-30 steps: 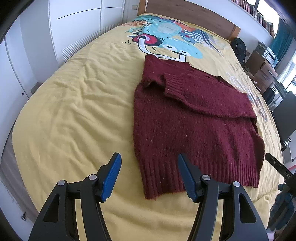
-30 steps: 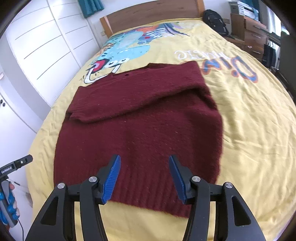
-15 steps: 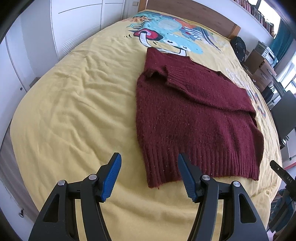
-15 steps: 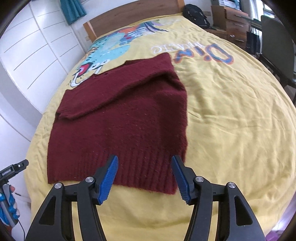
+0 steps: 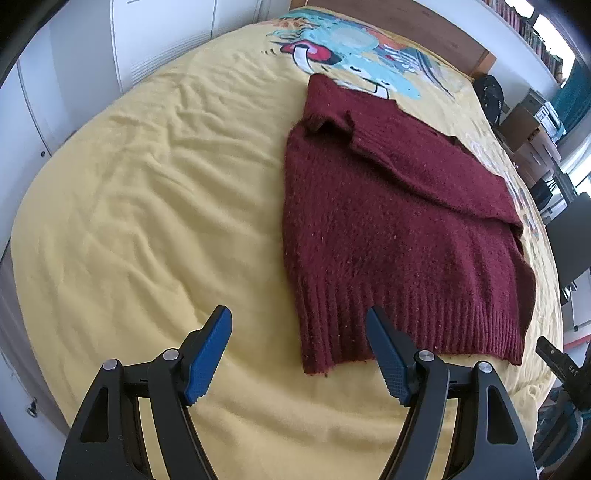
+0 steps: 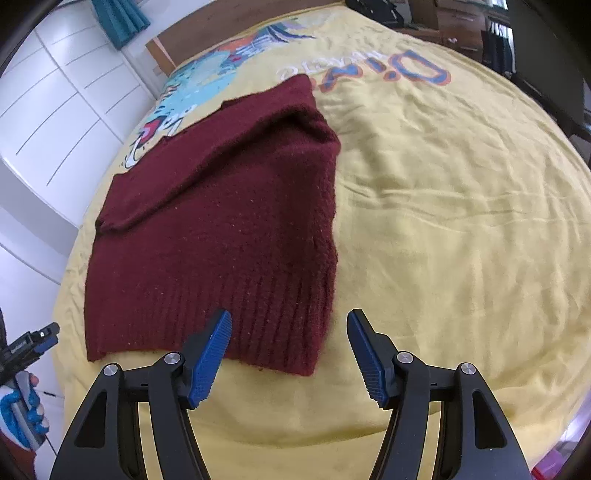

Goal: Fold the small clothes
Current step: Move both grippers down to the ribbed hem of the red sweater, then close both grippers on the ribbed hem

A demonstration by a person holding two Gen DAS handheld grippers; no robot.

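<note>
A dark red knit sweater point(image 5: 391, 229) lies flat on the yellow bedspread point(image 5: 147, 206), its sleeves folded across the chest and its ribbed hem toward me. My left gripper point(image 5: 299, 325) is open and empty, above the hem's left corner. In the right wrist view the sweater point(image 6: 221, 229) lies left of centre. My right gripper point(image 6: 290, 328) is open and empty, above the hem's right corner. The right gripper's tip shows in the left wrist view point(image 5: 557, 362), and the left gripper in a blue-gloved hand shows in the right wrist view point(image 6: 26, 354).
The bedspread has a cartoon print point(image 5: 354, 48) and lettering point(image 6: 369, 70) near the wooden headboard point(image 6: 236, 22). White wardrobes point(image 5: 110, 48) stand along the left side. Drawers, boxes and a dark bag point(image 5: 489, 96) stand to the right of the bed.
Both grippers have pulled back toward the foot of the bed and outward. The sweater's hem corners now sit between the fingers. Both grippers stay open.
</note>
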